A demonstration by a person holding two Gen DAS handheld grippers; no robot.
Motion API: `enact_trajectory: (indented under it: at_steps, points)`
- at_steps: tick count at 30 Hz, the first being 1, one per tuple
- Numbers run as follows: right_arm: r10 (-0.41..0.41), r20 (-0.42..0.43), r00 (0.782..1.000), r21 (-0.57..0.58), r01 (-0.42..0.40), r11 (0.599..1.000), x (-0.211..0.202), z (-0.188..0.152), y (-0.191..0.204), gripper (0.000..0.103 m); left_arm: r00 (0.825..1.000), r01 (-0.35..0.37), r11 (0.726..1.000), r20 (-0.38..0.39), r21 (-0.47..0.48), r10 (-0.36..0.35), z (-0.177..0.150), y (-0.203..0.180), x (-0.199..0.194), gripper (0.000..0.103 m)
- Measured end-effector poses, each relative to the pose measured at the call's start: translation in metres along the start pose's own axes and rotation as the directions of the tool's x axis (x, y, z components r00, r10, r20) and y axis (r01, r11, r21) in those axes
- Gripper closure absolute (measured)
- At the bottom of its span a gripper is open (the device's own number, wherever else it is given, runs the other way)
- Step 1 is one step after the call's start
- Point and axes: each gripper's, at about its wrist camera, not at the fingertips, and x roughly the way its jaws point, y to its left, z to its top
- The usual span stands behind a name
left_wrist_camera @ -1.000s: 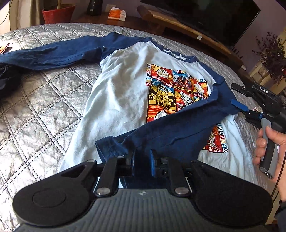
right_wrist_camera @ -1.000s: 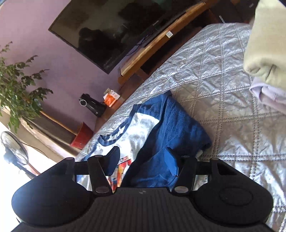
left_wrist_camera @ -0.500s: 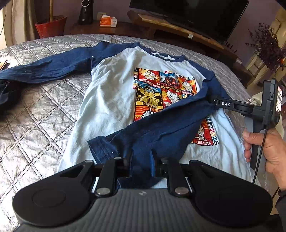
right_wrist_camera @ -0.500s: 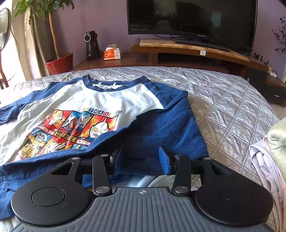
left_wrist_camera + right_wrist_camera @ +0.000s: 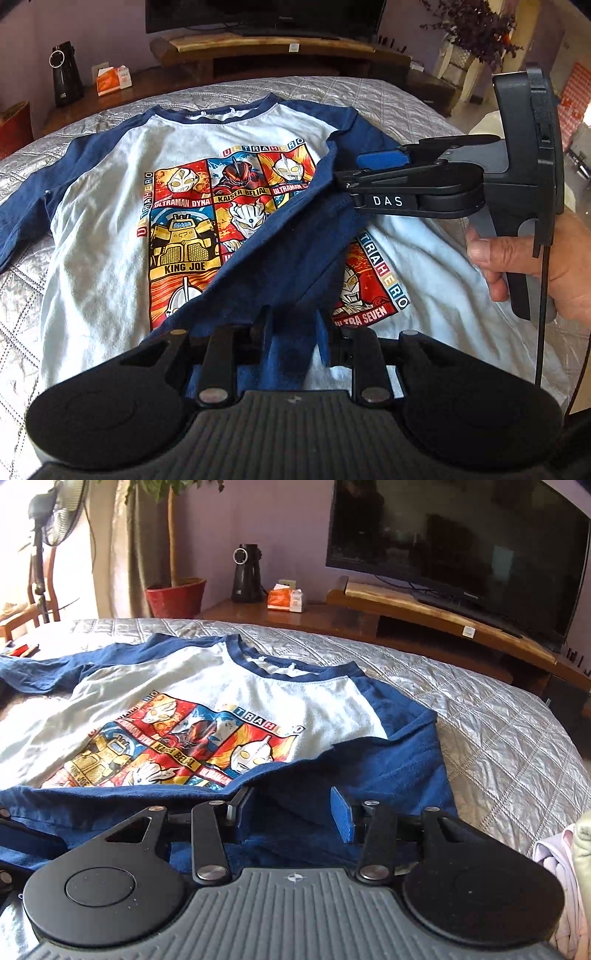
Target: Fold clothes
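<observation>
A silver quilted bed fills the foreground. At twelve o'clock a dark television stands on a wooden shelf. Toward eleven sit an orange tissue box, a black speaker and a red plant pot.

White-and-navy shirt with bright cartoon print; silver quilt.

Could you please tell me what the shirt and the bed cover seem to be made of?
Shirt: soft matte knit, probably cotton jersey, since it drapes and creases limply; the picture panel looks printed on. Bed cover: silvery quilted fabric with a satin-like sheen, likely synthetic, stitched in squares.
</observation>
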Motion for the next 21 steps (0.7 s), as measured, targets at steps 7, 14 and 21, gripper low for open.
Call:
enact_trajectory:
  at_steps: [7,14,21]
  points:
    - [0.119,0.004,0.993,-0.090,-0.118,0.989,0.008,-0.005,0.023,0.033,1.000,0.011,1.000,0.014,-0.005,-0.011,0.001,0.003,-0.005,0.080]
    - [0.110,0.078,0.991,-0.072,-0.105,0.992,0.000,0.003,0.025,0.032,0.996,0.058,0.998,0.064,0.024,-0.059,0.018,0.002,-0.001,0.077]
    - [0.059,0.001,0.998,0.041,-0.059,0.997,0.024,0.004,0.014,0.027,0.999,0.021,0.999,0.041,-0.036,-0.019,0.015,0.013,0.013,0.076]
